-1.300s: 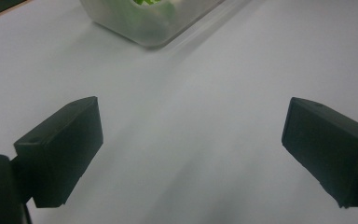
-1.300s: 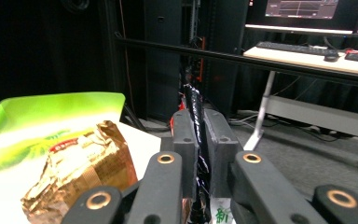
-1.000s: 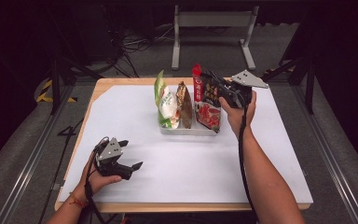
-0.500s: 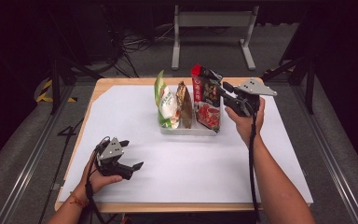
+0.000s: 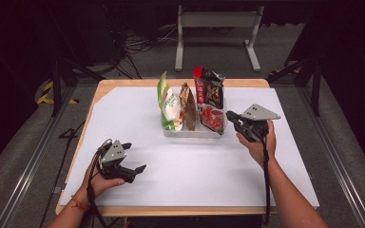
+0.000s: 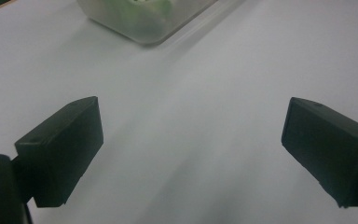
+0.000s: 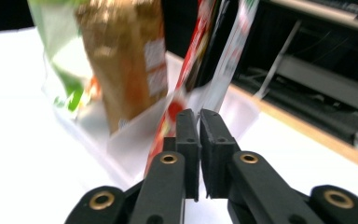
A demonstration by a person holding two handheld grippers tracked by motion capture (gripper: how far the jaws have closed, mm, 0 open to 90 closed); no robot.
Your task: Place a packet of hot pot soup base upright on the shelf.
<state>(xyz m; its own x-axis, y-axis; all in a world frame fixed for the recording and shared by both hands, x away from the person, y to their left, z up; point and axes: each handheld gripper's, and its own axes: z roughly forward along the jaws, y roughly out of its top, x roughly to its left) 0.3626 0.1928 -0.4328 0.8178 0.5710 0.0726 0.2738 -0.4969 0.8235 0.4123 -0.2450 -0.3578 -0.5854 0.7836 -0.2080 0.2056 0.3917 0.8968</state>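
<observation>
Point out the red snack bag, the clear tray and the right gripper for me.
red snack bag [image 5: 210,102], high view, on its front face.
clear tray [image 5: 192,133], high view, on its near wall.
right gripper [image 7: 198,116], right gripper view, midway between the fingertips of its shut jaws.

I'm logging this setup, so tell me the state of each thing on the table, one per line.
Clear tray: on the table, holding three packets.
Green packet: upright, leftmost.
Brown packet: upright, middle.
Red packet: upright, rightmost.
Left gripper: open, empty.
Right gripper: shut, empty, beside the tray.
</observation>
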